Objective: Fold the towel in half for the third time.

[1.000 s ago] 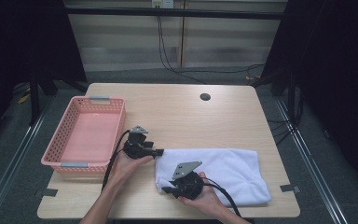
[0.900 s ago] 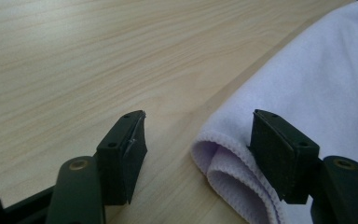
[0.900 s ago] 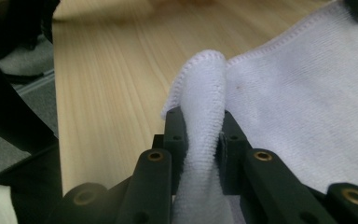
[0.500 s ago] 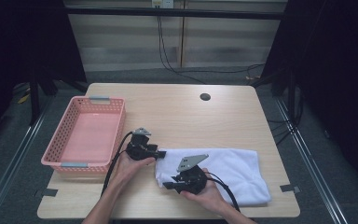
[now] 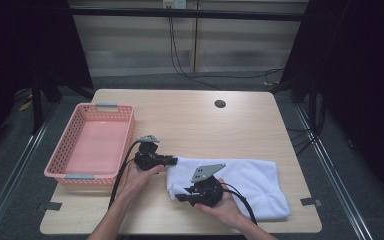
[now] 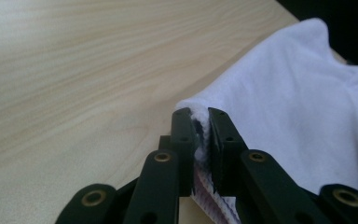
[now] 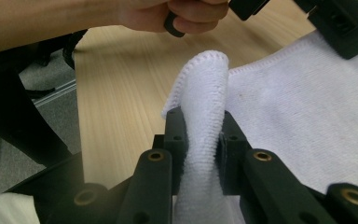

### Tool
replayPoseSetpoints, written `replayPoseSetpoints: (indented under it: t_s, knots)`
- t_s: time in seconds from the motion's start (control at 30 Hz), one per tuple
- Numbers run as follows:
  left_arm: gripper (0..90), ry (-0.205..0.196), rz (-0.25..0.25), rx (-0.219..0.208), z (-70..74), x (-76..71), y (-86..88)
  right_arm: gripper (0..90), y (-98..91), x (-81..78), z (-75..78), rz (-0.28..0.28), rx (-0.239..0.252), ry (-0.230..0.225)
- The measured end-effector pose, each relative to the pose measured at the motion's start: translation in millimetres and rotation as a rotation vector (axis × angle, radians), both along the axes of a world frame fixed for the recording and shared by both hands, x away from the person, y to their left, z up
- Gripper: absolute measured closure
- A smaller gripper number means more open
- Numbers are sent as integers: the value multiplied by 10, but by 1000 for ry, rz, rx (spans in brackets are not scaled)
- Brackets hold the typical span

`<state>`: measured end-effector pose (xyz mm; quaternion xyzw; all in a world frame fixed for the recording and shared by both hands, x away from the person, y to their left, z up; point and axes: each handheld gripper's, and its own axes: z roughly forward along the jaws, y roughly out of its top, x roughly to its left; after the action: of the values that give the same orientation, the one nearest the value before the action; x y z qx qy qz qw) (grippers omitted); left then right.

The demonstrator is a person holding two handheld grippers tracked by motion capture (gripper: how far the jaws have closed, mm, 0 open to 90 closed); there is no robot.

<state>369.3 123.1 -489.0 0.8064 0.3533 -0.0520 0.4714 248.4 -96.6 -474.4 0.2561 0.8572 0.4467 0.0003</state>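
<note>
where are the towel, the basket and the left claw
towel [image 5: 250, 180], high view, on its flat middle
basket [image 5: 68, 176], high view, on its near rim
left claw [image 6: 201, 122], left gripper view, midway between the tips, which pinch the towel's edge

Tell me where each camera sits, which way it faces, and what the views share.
High view: above the person's side, facing forward and down on the table, pink basket and white towel; both forearms, left tongs, right tongs.
Left gripper view: on the left tongs, looking along jaws that have just closed on the towel's edge.
Right gripper view: on the right tongs, clamped on a towel fold; the other hand beyond.
Shared: towel and tabletop.
</note>
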Motion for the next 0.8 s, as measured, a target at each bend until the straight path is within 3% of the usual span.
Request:
replayPoseSetpoints:
  t_s: [0.13,0.3,0.53,0.67,0.73,0.8]
  knots:
    - [824,0,15,-49,112,68,-9,779,7,23,91,-2,9,-20]
    - [825,-14,34,-68,247,125,-11,781,-18,83,271,-20,36,-49]
    - [829,-41,60,-44,522,148,113,781,55,135,513,-25,80,-83]
    - [829,-71,68,-34,746,150,231,781,198,146,671,-5,92,-112]
    - [829,-87,74,-9,876,158,289,781,307,151,752,7,93,-139]
    - [829,-108,87,-8,995,138,341,781,383,174,817,10,128,-137]
